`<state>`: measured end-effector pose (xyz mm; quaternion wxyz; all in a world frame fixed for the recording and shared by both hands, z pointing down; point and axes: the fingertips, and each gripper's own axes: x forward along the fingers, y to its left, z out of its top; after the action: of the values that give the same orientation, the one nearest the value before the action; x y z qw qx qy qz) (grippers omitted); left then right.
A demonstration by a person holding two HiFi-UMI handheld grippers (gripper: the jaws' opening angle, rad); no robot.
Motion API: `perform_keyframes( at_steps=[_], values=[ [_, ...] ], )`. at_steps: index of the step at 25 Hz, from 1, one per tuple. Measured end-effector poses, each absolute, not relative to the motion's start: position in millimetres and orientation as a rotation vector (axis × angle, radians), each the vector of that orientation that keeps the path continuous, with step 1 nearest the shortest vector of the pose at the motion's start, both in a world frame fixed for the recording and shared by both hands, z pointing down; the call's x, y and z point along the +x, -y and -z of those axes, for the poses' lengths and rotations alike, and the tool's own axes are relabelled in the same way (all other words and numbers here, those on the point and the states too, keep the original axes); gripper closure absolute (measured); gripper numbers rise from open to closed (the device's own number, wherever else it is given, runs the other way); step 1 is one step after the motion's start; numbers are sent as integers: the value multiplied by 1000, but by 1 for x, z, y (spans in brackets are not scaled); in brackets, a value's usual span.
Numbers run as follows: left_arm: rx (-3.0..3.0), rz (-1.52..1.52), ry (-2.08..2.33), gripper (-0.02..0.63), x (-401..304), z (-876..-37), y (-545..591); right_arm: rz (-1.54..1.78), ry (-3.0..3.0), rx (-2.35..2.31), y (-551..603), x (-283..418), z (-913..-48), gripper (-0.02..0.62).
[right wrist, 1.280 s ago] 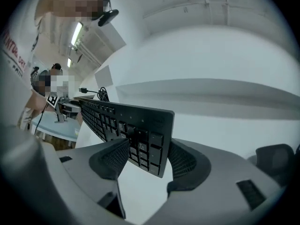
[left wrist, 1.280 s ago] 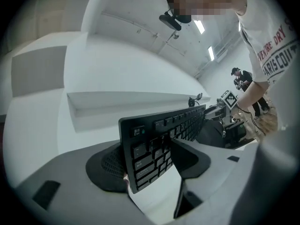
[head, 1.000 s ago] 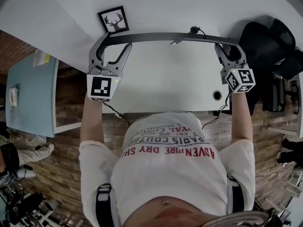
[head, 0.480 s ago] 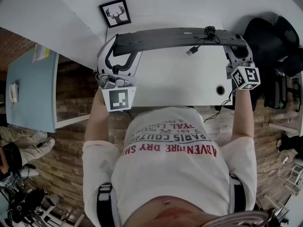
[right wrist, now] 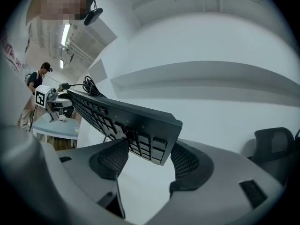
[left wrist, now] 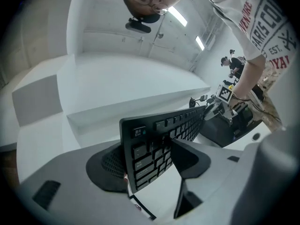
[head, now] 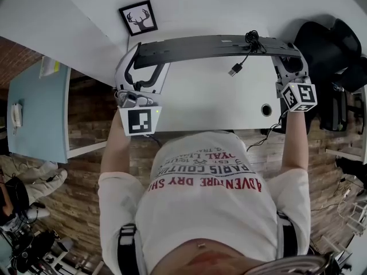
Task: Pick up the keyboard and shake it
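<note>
keyboard, keys hidden overhead, pinched between left hand-held gripper and right hand-held gripper.

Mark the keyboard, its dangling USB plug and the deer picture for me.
keyboard (head: 195, 45): head view, middle of its long body.
USB plug (head: 234, 70): head view, connector at the cable's loose end.
deer picture (head: 139, 18): head view, deer head inside the frame.

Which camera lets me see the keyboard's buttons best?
The left gripper view. There the keyboard is close, and its keys face the camera at one end. The right gripper view shows the other end's keys, slanted and darker. The head view shows only a long dark bar, with no keys visible.
</note>
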<state>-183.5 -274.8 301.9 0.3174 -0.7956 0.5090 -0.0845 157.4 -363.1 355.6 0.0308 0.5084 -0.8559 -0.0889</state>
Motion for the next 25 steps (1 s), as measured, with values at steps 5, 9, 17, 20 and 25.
perform_keyframes(
  at_steps=[5, 9, 17, 20, 25],
  values=[
    [-2327, 65, -1421, 327, -203, -304, 292, 317, 2647, 1499, 355, 147, -341, 321],
    [-2477, 95, -1380, 327, -218, -318, 317, 306, 2712, 1455, 352, 138, -332, 321],
    [-2705, 101, -1343, 325, -246, -341, 352, 446, 2651, 1419, 345, 114, -324, 368],
    [-2744, 55, -1324, 324, -258, -347, 358, 581, 2631, 1399, 338, 98, -311, 371],
    [-2763, -22, -1311, 319, -272, -354, 364, 846, 2618, 1429, 325, 70, -276, 373]
  ],
)
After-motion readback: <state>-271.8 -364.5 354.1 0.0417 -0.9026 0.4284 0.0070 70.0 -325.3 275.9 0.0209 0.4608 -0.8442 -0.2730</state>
